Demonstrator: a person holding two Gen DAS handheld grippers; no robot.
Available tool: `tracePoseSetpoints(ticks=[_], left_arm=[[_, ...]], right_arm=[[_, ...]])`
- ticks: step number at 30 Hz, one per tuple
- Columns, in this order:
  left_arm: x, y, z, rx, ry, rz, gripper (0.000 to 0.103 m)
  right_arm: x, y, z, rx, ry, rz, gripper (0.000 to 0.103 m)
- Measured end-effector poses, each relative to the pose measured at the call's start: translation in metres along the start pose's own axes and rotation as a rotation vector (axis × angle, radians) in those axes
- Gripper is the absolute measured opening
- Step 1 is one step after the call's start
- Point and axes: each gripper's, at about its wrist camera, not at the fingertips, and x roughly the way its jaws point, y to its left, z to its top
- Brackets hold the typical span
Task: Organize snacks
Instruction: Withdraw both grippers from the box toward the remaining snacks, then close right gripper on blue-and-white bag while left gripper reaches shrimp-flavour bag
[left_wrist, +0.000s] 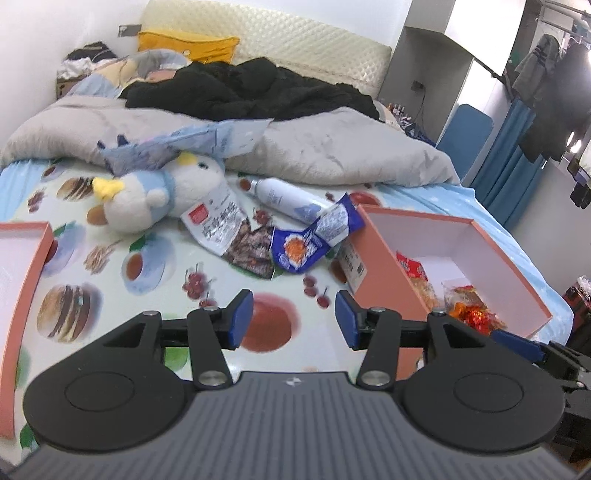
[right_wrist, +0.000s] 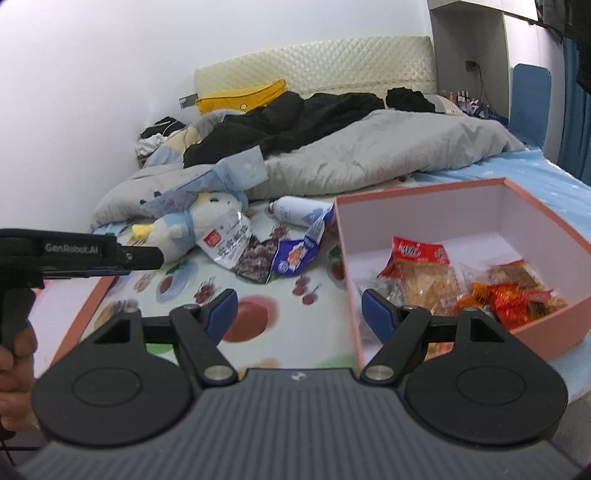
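An open pink box (right_wrist: 424, 218) stands on the bed at the right and holds a red-topped snack bag (right_wrist: 421, 271) and red wrapped snacks (right_wrist: 511, 301). A blue snack packet (left_wrist: 304, 245) and a clear packet with a red label (left_wrist: 218, 221) lie loose on the patterned sheet, just left of the box (left_wrist: 384, 266). My left gripper (left_wrist: 294, 319) hovers open over the sheet short of these packets, with nothing between its fingers. My right gripper (right_wrist: 300, 314) is open too, and the box's left wall shows between its fingers, untouched.
A white bottle (left_wrist: 284, 197) and a plush toy (left_wrist: 147, 199) lie behind the packets. The pink box lid (left_wrist: 22, 280) rests at the left. A grey duvet (left_wrist: 332, 151) and dark clothes fill the far half. A hand (right_wrist: 14, 354) holds the left gripper's handle.
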Motion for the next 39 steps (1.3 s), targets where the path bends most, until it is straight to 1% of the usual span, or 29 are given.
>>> tracePoseSetpoints(ticks=[5, 8, 9, 11, 15, 19, 21, 24, 29, 36, 39], left_arm=[[-0.002, 0.018, -0.020, -0.030, 0.035, 0.013, 0.055], [-0.002, 0.030, -0.027, -0.058, 0.041, 0.028, 0.056], [-0.002, 0.034, -0.028, -0.065, 0.039, 0.030, 0.056], [0.000, 0.041, -0.030, -0.081, 0.038, 0.041, 0.062], [0.010, 0.052, -0.029, -0.103, 0.038, 0.049, 0.064], [0.030, 0.060, -0.027, -0.126, 0.057, 0.052, 0.064], [0.041, 0.066, -0.025, -0.151, 0.059, 0.037, 0.064], [0.058, 0.070, -0.023, -0.162, 0.062, 0.060, 0.064], [0.084, 0.082, -0.017, -0.194, 0.064, 0.073, 0.064], [0.125, 0.107, -0.009, -0.290, 0.076, 0.041, 0.064], [0.148, 0.119, -0.005, -0.342, 0.091, 0.001, 0.064]], right_arm=[[-0.001, 0.011, -0.012, -0.002, 0.019, 0.000, 0.076], [0.001, 0.018, -0.015, -0.015, 0.024, -0.002, 0.076], [0.002, 0.020, -0.015, -0.025, 0.020, -0.003, 0.076], [0.004, 0.024, -0.013, -0.040, 0.017, -0.003, 0.076], [0.013, 0.029, -0.015, -0.040, 0.030, -0.001, 0.076], [0.024, 0.034, -0.014, -0.035, 0.052, 0.002, 0.076], [0.031, 0.037, -0.014, -0.035, 0.056, 0.003, 0.076], [0.046, 0.042, -0.012, -0.029, 0.076, -0.002, 0.075], [0.073, 0.049, -0.006, -0.039, 0.069, -0.002, 0.075], [0.119, 0.052, 0.001, -0.004, 0.075, -0.019, 0.075], [0.141, 0.051, 0.004, 0.018, 0.079, -0.039, 0.073]])
